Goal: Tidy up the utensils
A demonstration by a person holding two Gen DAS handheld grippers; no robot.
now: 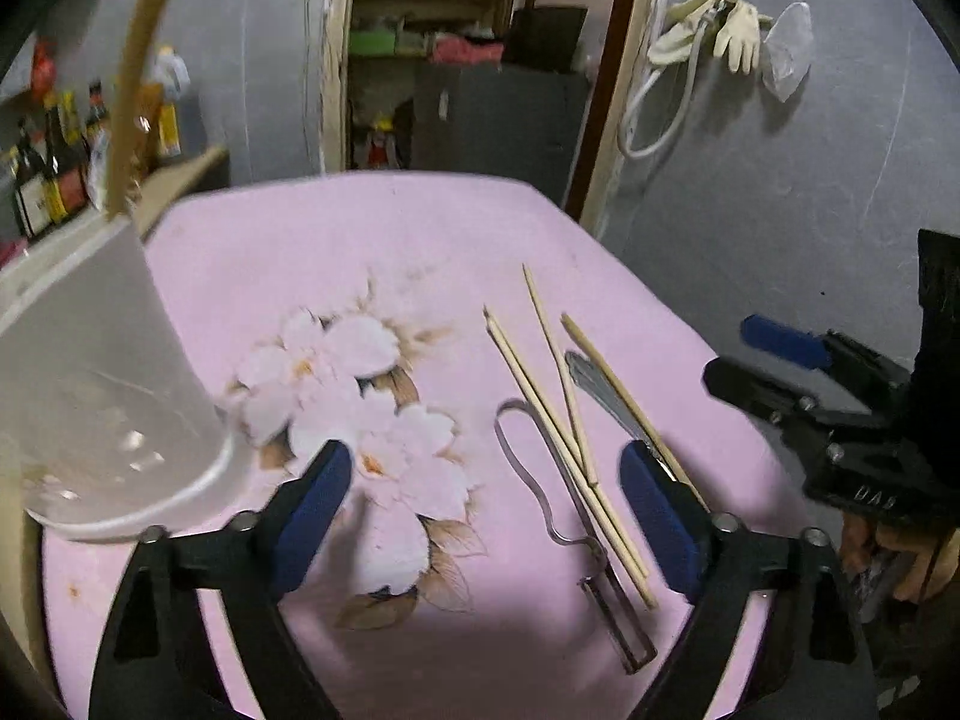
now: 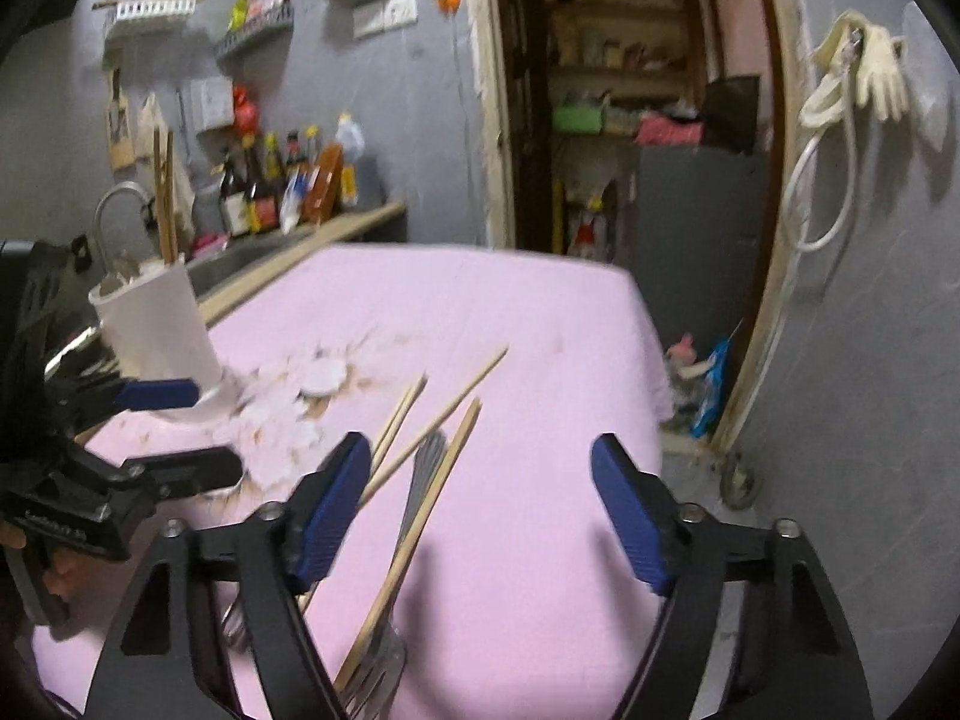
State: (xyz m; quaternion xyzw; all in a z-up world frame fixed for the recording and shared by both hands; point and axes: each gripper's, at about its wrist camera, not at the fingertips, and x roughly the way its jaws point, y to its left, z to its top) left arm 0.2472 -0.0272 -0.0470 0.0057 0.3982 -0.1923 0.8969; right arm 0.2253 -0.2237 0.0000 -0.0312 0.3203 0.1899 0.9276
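Several loose chopsticks, a fork and a peeler lie on the pink table, right of the white holder cup, presumably awaiting sorting into it. Left gripper and right gripper hover, jaws apart, empty. Fork partly hidden under sticks; cup's contents blurred.

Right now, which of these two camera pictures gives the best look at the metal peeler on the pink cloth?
The left wrist view. There the peeler lies in full sight, from looped handle to blade, beside the wooden chopsticks. In the right wrist view it is mostly hidden behind that gripper's fingers; I cannot pick it out for sure.
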